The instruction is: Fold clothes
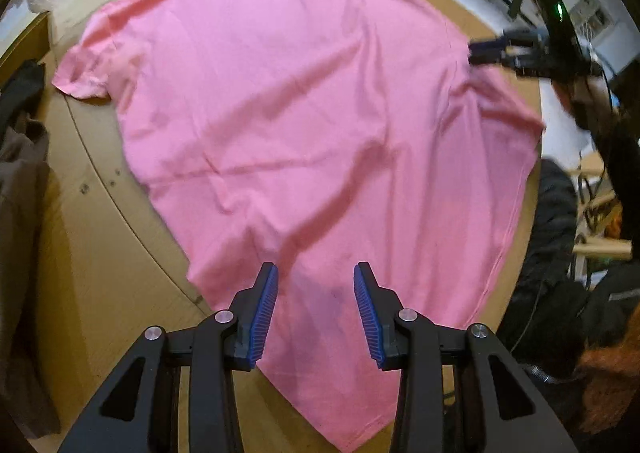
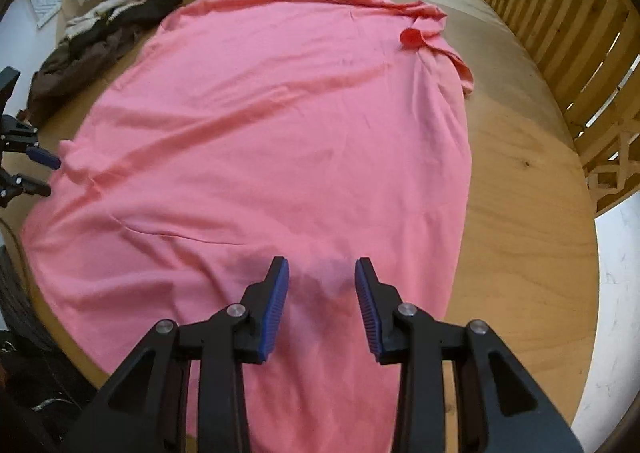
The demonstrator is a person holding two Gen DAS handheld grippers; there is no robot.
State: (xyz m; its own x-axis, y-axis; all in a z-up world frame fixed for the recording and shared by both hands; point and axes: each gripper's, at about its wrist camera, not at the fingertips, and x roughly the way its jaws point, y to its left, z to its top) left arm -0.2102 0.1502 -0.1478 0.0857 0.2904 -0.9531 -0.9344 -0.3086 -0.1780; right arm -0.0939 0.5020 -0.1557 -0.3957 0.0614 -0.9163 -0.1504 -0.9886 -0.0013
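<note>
Both hand-held grippers [image 1: 316,273] over pink shirt [image 1: 304,113]

Each wrist camera looks down along its own fingers, close above the spread pink cotton shirt [image 1: 304,125], from opposite sides; both views share it and the round wooden table [image 2: 532,189].

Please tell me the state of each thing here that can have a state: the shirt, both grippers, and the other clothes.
Pink shirt: spread out flat on the wooden table, unfolded, lightly wrinkled.
Left gripper: open, above the shirt's bottom part, holding nothing.
Right gripper: open, above the shirt, holding nothing.
Dark clothes: in a crumpled heap beside the shirt, unfolded.
</note>
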